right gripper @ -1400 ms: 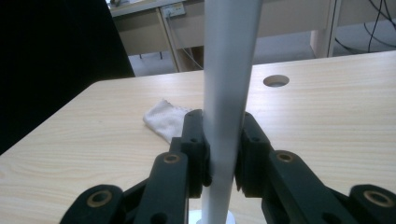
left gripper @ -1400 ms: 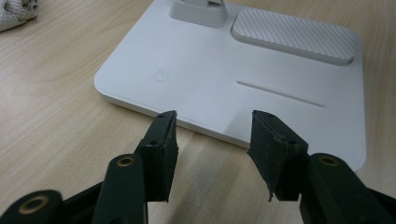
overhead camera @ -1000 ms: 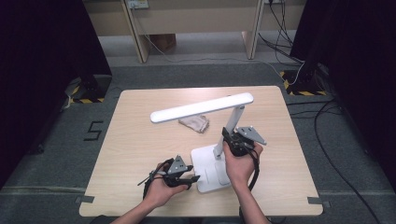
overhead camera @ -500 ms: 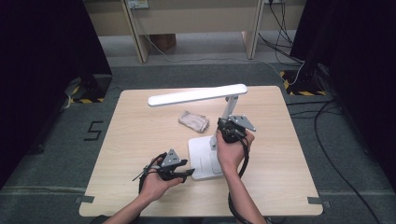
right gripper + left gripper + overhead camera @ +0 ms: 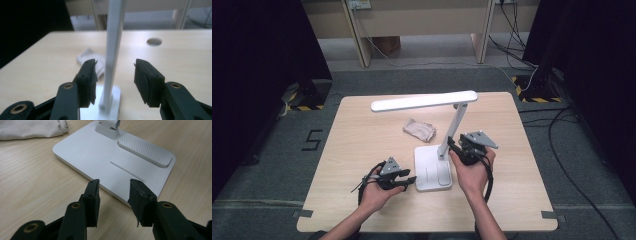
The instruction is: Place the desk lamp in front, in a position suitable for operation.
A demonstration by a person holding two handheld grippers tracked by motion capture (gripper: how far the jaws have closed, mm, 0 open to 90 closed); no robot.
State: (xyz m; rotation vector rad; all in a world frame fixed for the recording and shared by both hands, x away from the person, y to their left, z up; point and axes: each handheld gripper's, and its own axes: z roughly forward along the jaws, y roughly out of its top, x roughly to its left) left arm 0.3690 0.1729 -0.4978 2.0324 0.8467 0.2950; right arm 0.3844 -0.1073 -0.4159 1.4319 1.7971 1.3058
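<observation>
- High view: desk lamp [image 5: 439, 145] stands upright at mid-table [image 5: 362, 150], cloth [image 5: 419, 130] just beside its base. Positioning appears done.
- Left gripper view: left gripper [image 5: 113, 192] fingers have just been closing, nothing between them, at the base edge.
- Right gripper view: right gripper [image 5: 115, 75] fingers have just been opening, spread around the stem, pads clear. Withdrawal remains.

Two black grippers [image 5: 408, 179] [image 5: 451, 146] were seen, each topped by a grey three-cornered plate, with brass-coloured rivets and black cables.
</observation>
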